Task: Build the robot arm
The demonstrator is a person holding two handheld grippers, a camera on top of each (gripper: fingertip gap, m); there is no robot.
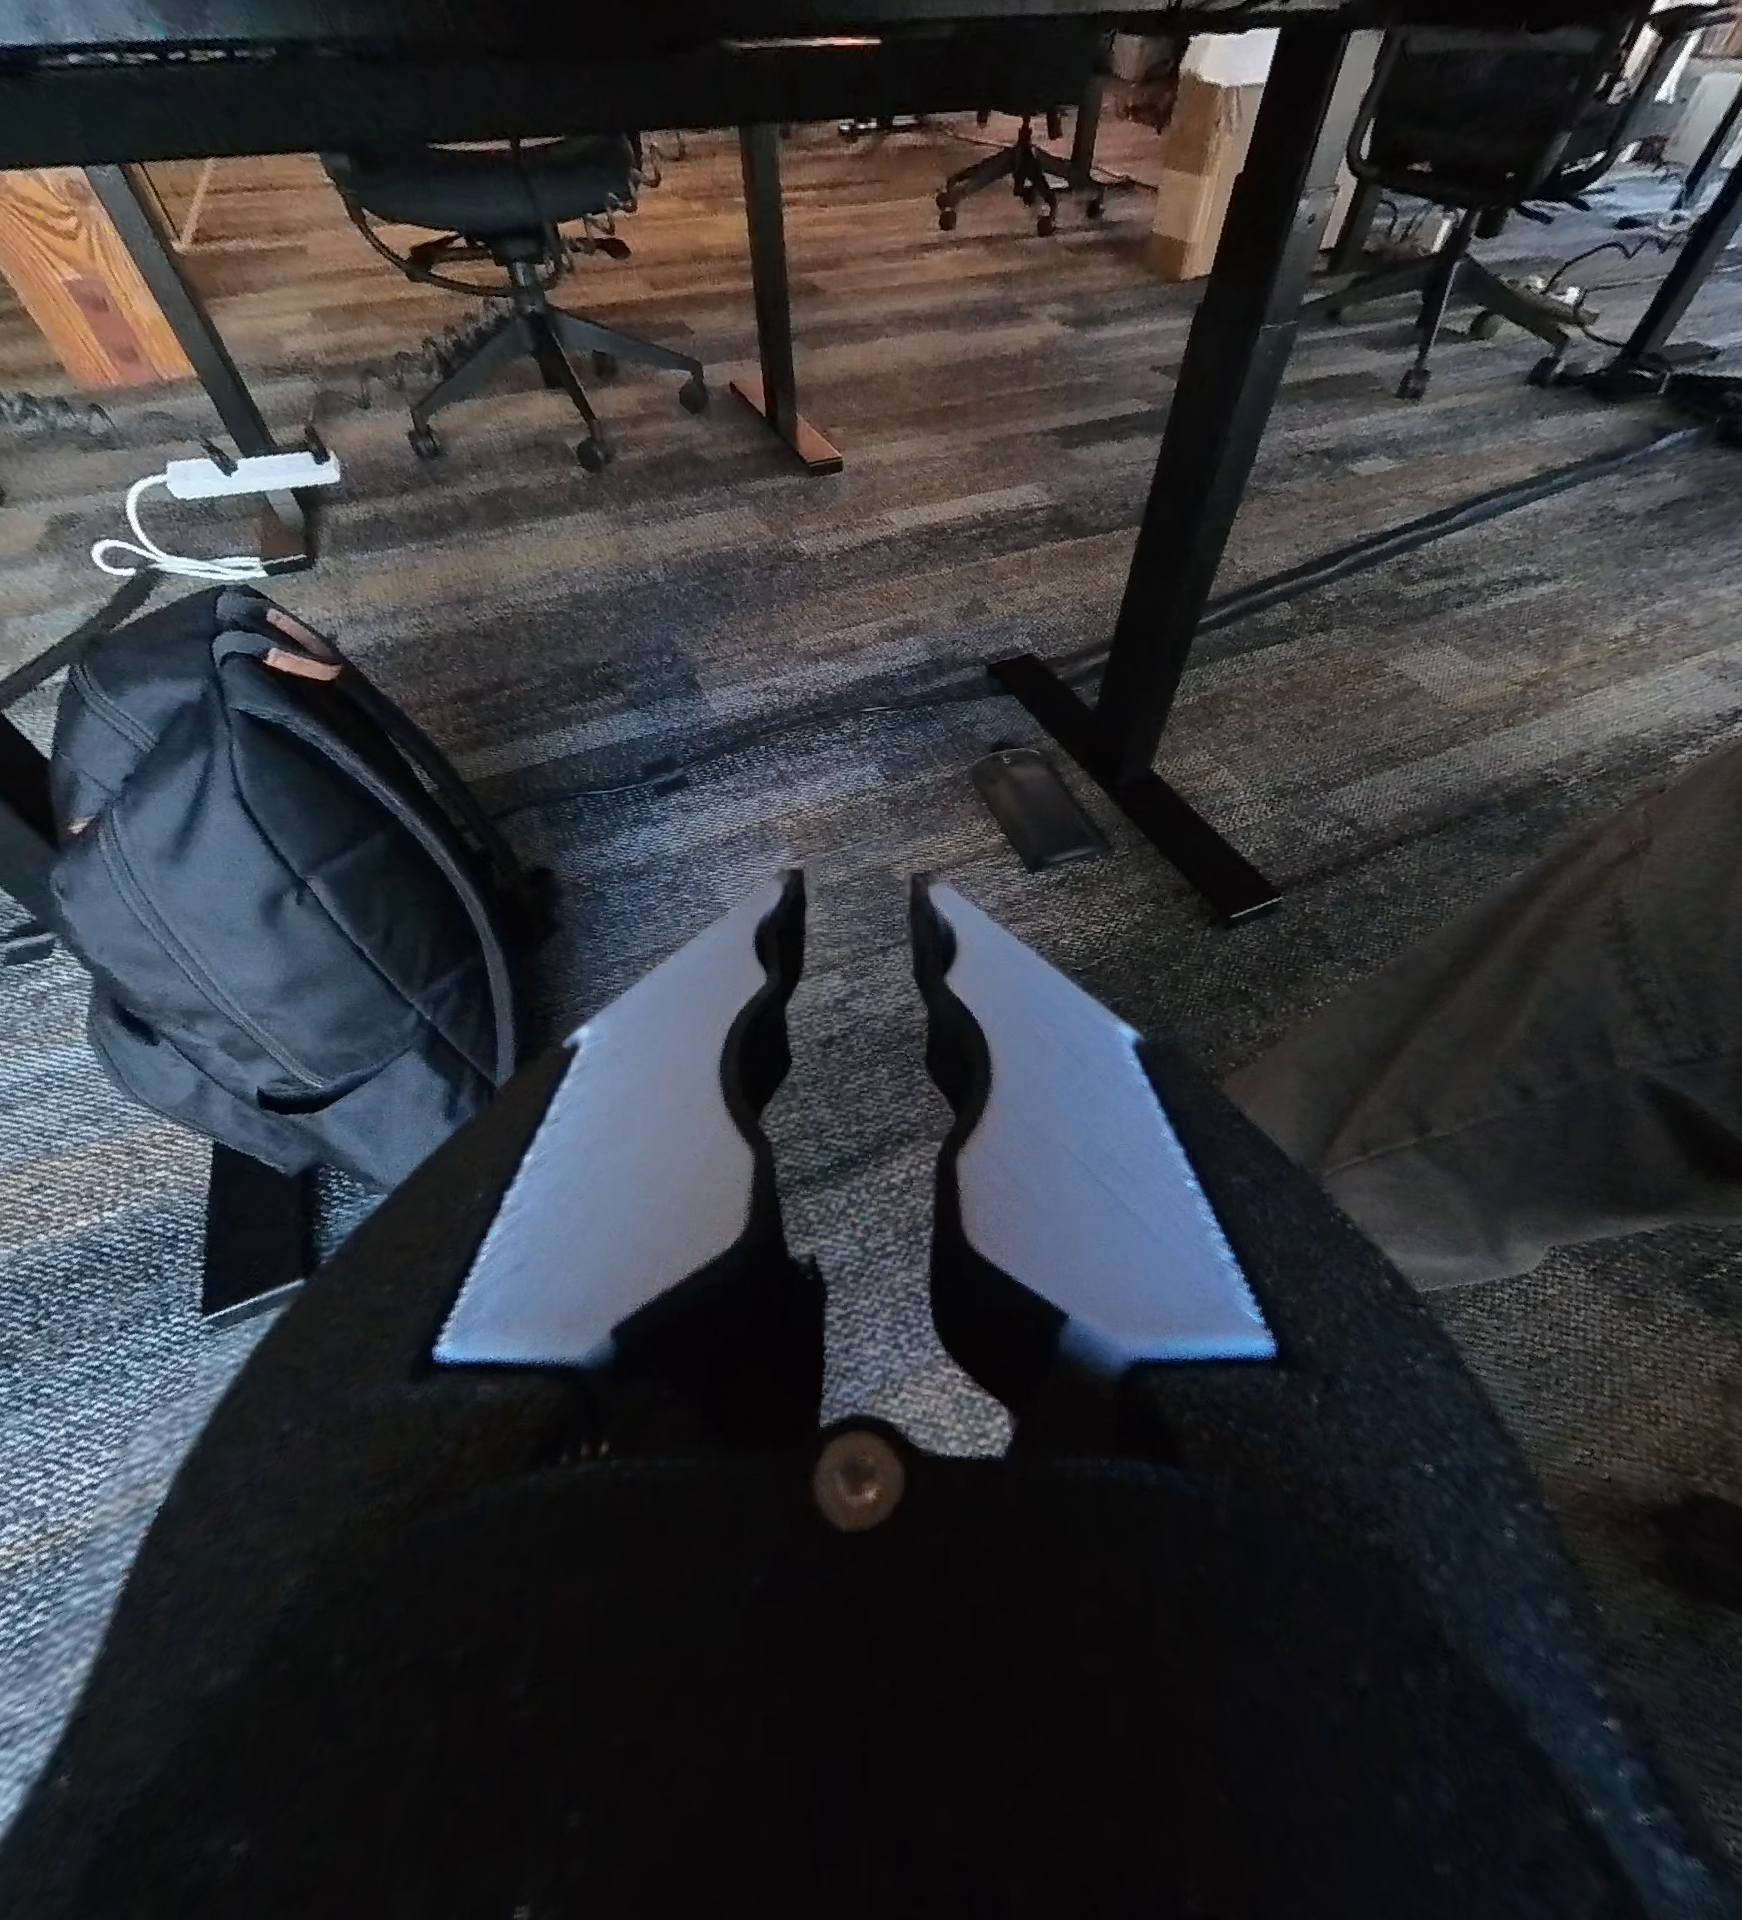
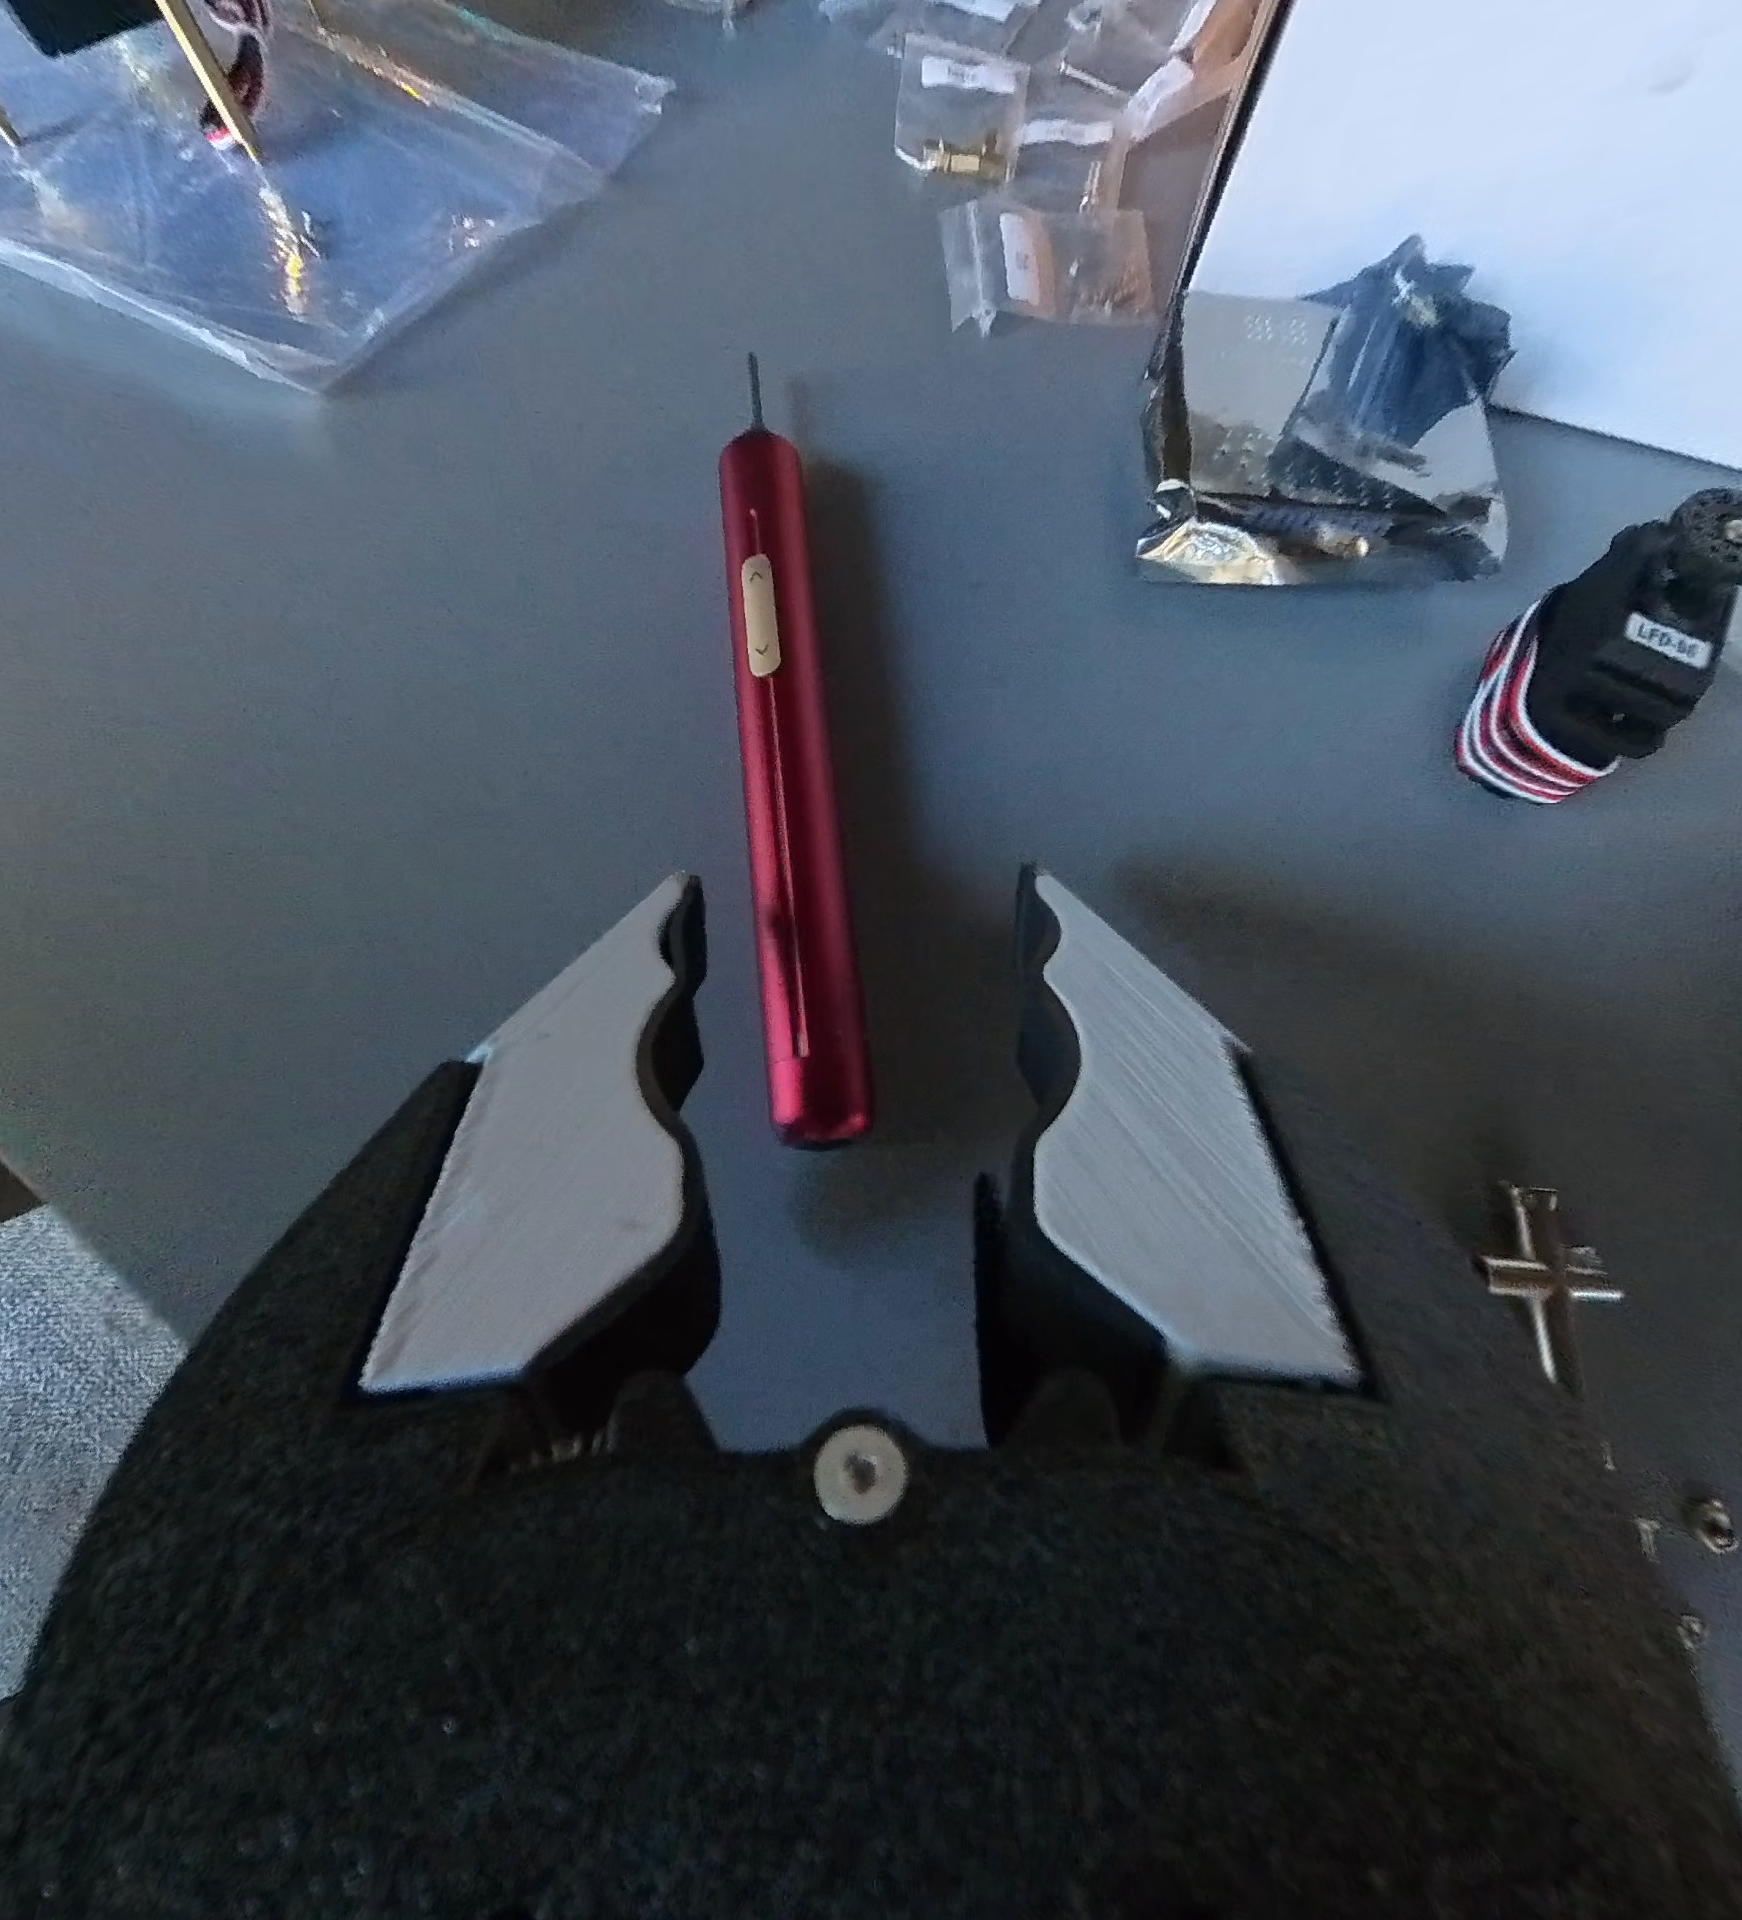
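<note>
A red pen-shaped electric screwdriver (image 2: 789, 769) with a thin bit at its far end lies on the grey table (image 2: 275, 675). My right gripper (image 2: 856, 883) is open, and the screwdriver's near end lies between its fingers without touching them. My left gripper (image 1: 856, 888) hangs low over a carpeted floor (image 1: 846, 623), slightly open and empty, with a dark backpack (image 1: 275, 894) to its left.
On the table: a black servo (image 2: 1615, 655) with striped wires and a silver foil bag (image 2: 1314, 457) at right, a metal cross-shaped tool (image 2: 1547, 1283), small parts bags (image 2: 1033, 156), a clear plastic sheet (image 2: 254, 197). Below: desk legs (image 1: 1199, 520), office chairs (image 1: 534, 270), a person's trouser leg (image 1: 1594, 1018). The black servo (image 2: 1615, 655) is about 12 cm from my right fingertips.
</note>
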